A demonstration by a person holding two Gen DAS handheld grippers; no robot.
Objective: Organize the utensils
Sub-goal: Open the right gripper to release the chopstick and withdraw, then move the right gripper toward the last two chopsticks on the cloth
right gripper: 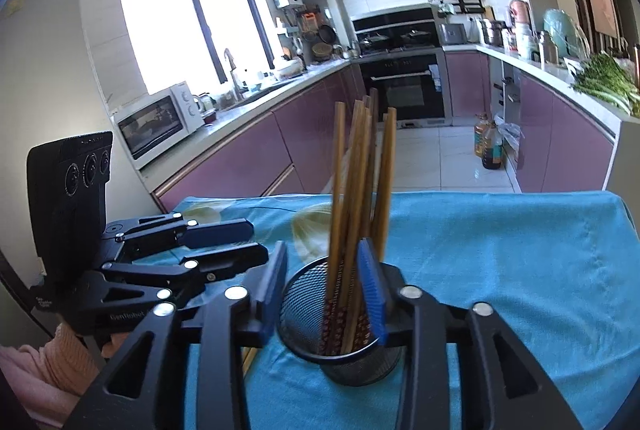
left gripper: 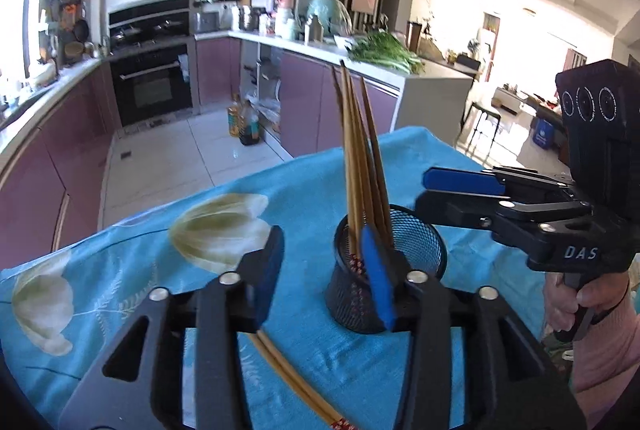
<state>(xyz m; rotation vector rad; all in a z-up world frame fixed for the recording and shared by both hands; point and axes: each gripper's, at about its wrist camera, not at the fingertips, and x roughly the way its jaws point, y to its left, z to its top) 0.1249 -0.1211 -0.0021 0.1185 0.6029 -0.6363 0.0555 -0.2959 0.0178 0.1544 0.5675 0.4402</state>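
Note:
A black mesh cup [left gripper: 416, 250] stands on the blue cloth with several wooden chopsticks [left gripper: 356, 158] upright in it, leaning left. Two more chopsticks [left gripper: 288, 378] lie flat on the cloth under my left gripper [left gripper: 320, 274], which is open and empty just in front of the cup, its right pad against the cup's near wall. My right gripper [left gripper: 420, 193] hovers open to the right of the cup rim, clear of the chopsticks. In the right wrist view the cup [right gripper: 304, 310] and its chopsticks [right gripper: 356, 190] show between the open jaws of my right gripper [right gripper: 322, 290], and my left gripper [right gripper: 258, 243] is open at the left.
The blue flowered cloth [left gripper: 120, 270] covers a small table whose far edge drops to a tiled kitchen floor. Oil bottles [left gripper: 244, 122] stand on the floor by purple cabinets. Greens [left gripper: 384, 50] lie on the counter. A hand in a pink sleeve [left gripper: 592, 330] holds the right gripper.

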